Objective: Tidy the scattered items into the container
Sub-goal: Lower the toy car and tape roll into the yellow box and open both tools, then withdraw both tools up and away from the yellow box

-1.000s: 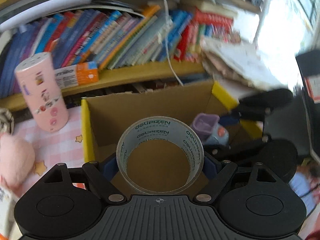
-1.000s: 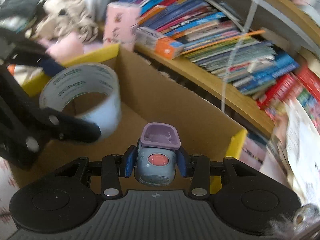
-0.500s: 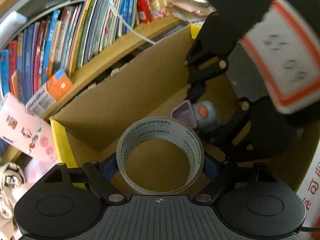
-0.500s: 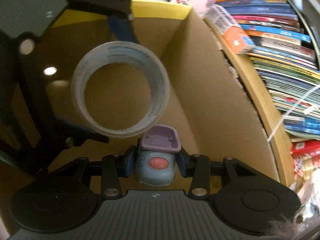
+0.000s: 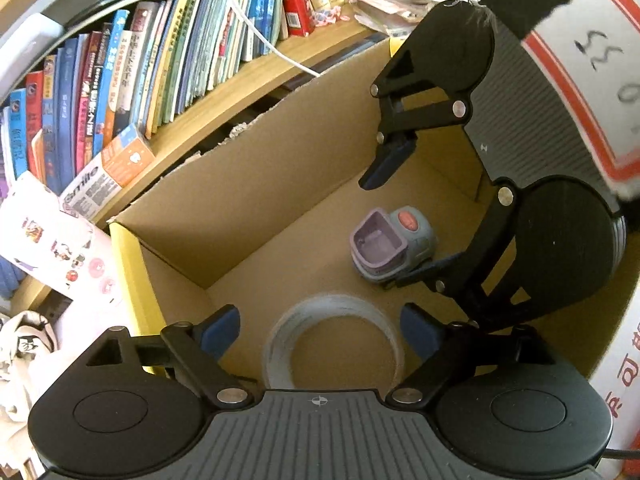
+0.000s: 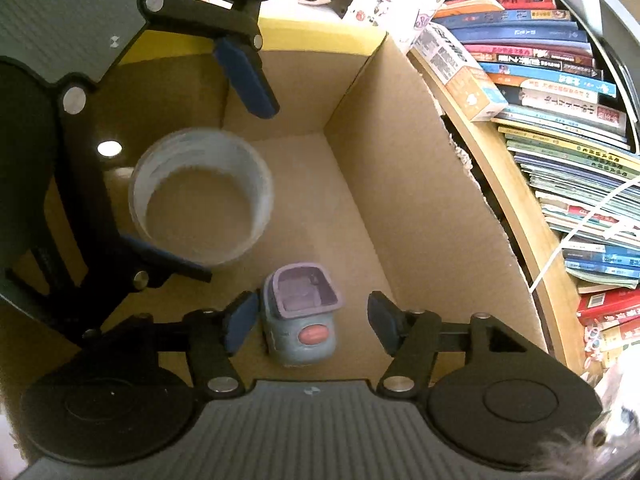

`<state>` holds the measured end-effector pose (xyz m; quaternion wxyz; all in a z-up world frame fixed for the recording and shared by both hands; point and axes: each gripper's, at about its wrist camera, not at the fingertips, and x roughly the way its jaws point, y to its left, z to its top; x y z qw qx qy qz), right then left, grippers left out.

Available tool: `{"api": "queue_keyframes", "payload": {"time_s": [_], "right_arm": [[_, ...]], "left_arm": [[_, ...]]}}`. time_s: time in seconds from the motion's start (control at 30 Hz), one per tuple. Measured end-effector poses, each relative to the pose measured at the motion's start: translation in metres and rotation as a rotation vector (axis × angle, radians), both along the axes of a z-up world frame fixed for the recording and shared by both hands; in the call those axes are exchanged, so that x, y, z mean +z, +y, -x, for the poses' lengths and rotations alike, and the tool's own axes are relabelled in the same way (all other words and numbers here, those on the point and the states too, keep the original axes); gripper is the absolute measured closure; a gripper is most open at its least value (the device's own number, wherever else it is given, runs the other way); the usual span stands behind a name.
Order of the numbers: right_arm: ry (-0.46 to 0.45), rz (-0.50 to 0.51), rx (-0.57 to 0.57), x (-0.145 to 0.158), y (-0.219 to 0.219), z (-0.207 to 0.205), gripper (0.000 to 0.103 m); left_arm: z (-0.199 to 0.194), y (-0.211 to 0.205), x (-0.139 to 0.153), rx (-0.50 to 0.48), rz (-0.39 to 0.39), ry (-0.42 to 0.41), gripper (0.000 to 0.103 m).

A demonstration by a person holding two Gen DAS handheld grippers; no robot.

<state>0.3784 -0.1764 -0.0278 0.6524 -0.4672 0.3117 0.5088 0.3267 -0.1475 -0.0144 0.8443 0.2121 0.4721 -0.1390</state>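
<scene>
Both of your grippers point down into the cardboard box, and both have let go. Your left gripper has its blue pads spread wide and its jaws are opening. The roll of clear tape sits between the pads, but neither pad touches it. The roll looks blurry, so you cannot tell for sure if it lies on the box floor yet. From your right camera the same roll of tape shows as a ring with its hole facing up, near the yellow edge of the box, and the left gripper's blue pads stand on either side of it. Your right gripper is opening its jaws too. The little grey-blue toy with the purple cup part and the red button is between its pads. The pad on the left of that picture is just beside the toy, and the other pad is well clear of it. In your left camera the toy rests on the box floor, near the tape but not touching it. Behind the box is a wooden shelf packed with books. A pink tube with stickers stands just outside the box.
</scene>
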Motion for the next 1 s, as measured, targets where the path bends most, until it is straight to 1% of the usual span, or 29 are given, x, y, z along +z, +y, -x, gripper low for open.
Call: {"api": "queue_keyframes", "payload": {"time_s": [0.07, 0.17, 0.2, 0.3, 0.5, 0.63, 0.8, 1.0], "right_arm": [[-0.003, -0.014, -0.004, 0.004, -0.005, 0.004, 0.038], [-0.013, -0.041, -0.019, 0.01, -0.012, 0.008, 0.031], [-0.016, -0.054, -0.026, 0.013, -0.013, 0.008, 0.027], [-0.021, -0.099, -0.059, 0.023, -0.02, 0.011, 0.021], [-0.06, -0.164, -0.127, 0.039, -0.031, 0.019, 0.016], [-0.1, -0.195, -0.172, 0.049, -0.039, 0.025, 0.016], [-0.15, -0.228, -0.242, 0.064, -0.051, 0.039, 0.016], [-0.188, -0.271, -0.323, 0.08, -0.063, 0.068, 0.014]], "left_arm": [[0.003, 0.002, 0.004, 0.004, 0.004, -0.02, 0.013], [0.009, 0.005, 0.012, 0.019, 0.011, -0.058, 0.009], [0.012, 0.006, 0.016, 0.022, 0.016, -0.07, 0.009], [0.02, 0.009, 0.026, 0.033, 0.03, -0.105, 0.009], [0.038, 0.015, 0.045, 0.063, 0.054, -0.171, 0.006], [0.051, 0.02, 0.056, 0.082, 0.073, -0.215, 0.004], [0.071, 0.027, 0.069, 0.094, 0.126, -0.254, 0.002], [0.095, 0.037, 0.081, 0.102, 0.196, -0.282, 0.001]]}}
